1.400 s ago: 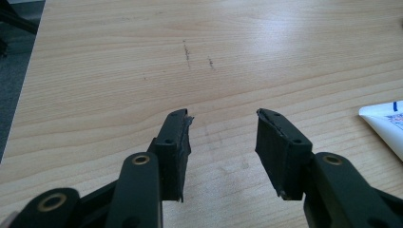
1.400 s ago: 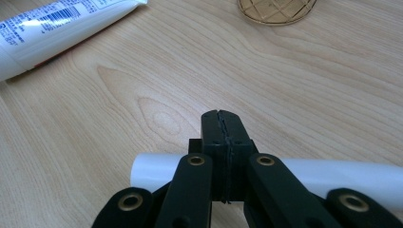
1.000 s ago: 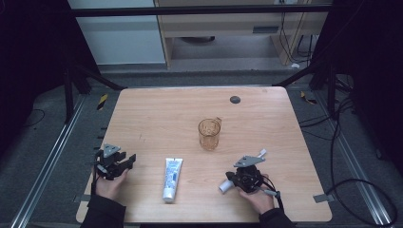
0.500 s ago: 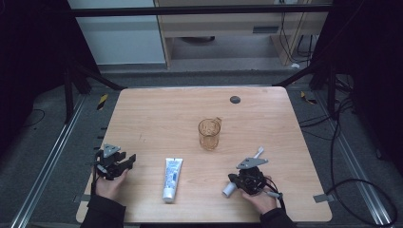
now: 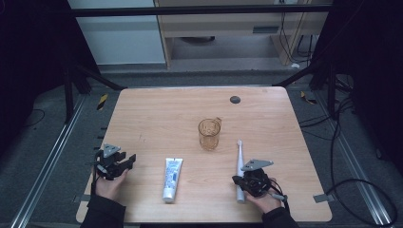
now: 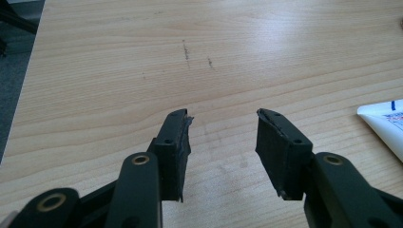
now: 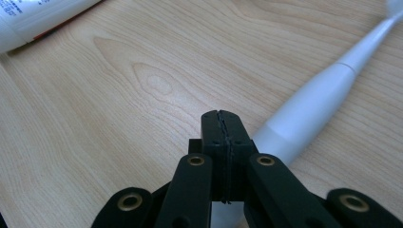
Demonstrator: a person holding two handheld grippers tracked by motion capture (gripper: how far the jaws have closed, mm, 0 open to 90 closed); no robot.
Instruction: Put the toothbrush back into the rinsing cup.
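With its 2 jaws pressed flat together and gripping nothing, the right gripper rests just beside the toothbrush, which lies free on the table below the cup. The left gripper waits open and empty over bare wood, probably ready for the toothpaste nearby.

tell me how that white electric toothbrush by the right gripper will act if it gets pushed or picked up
The toothbrush looks like a smooth, round, tapering body lying flat on the table, so a sideways nudge would probably roll it. Its glossy plastic may slip between pads. The thick handle end likely outweighs the thin neck, so a grip near the neck might let it tip.
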